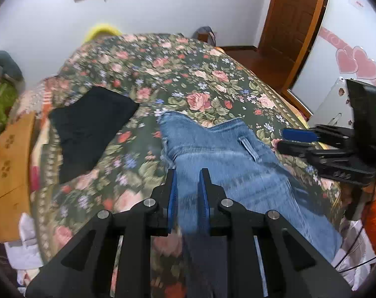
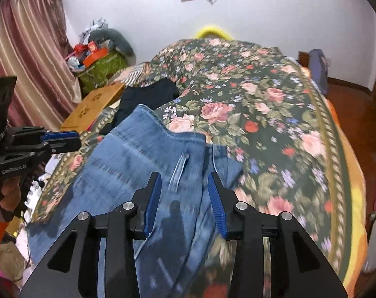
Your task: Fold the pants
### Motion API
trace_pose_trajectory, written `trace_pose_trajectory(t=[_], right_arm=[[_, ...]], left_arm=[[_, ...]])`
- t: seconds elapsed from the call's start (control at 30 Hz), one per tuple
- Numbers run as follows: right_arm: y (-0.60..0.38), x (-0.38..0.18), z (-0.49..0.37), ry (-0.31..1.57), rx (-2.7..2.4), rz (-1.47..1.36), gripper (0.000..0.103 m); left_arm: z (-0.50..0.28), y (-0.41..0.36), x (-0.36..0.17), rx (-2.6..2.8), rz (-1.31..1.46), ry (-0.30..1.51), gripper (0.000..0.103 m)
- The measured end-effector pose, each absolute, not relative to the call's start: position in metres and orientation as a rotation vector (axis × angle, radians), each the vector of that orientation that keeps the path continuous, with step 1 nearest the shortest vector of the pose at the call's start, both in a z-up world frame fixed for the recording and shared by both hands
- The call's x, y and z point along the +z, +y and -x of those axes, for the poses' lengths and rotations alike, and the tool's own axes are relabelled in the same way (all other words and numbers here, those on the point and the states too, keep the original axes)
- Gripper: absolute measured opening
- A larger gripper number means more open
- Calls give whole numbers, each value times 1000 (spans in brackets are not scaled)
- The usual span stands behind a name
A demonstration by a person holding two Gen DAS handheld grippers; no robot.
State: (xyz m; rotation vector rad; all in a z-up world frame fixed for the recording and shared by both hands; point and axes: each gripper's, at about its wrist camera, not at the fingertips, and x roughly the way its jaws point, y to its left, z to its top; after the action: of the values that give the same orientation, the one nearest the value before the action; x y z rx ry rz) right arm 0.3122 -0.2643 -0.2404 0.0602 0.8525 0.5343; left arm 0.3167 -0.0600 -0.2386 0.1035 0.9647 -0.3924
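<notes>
A: Nearest first. Left tool (image 1: 188, 173): its jaws are narrowly parted, and blue denim runs up between the pads. Blurred. I cannot tell whether the pads press the cloth or only straddle it.

B: Right tool (image 2: 184, 181)?

A: Its jaws stand wider apart, over the jeans (image 2: 143, 154). The cloth lies below and between them, and the pads appear clear of it. I read it as released, holding nothing.

B: Where do the jeans lie?

A: On the bed, flat on the floral bedspread (image 2: 274, 114), towards its near edge. The legs run back towards the tools, and the waistband with a belt loop (image 1: 248, 146) lies at the far end. Some cloth looks doubled near the right tool, though the layering is unclear.

B: How will they handle?

A: My judgement: denim is soft but fairly heavy, limp, with no spring. It will drape and drag on the bedspread instead of sliding. The seams and waistband are thicker, so they make better holds than a single layer. Take it at the waistband corners or leg hems, one tool each, so that the fold line stays straight.

B: Beyond the jeans?

A: A black garment (image 1: 88, 124) lies apart to the left, and a tan box (image 2: 96, 104) sits at the bed's edge. Farther off are a curtain (image 2: 31, 57) and the white wall.
</notes>
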Motion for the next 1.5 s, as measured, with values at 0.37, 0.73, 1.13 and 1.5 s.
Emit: trace_pose_trajectory(t=[0.37,0.73,1.13,1.5], right_arm=[[-257,-277,-353,851,592,-117,10],[-269,-298,-364,909,540,-59,10],[-288,-221,-300,822,476,-34,53],[-290,-260,-238,942,462,-192,67]], left_arm=[[-343,-82,-275,-410,-173,1011,22],[-361,-93,-297,-412,-161,1109,22],[-310,-63,-225,-367,-120,937,74],[-270,-56,-267,-418,-72,1127,82]])
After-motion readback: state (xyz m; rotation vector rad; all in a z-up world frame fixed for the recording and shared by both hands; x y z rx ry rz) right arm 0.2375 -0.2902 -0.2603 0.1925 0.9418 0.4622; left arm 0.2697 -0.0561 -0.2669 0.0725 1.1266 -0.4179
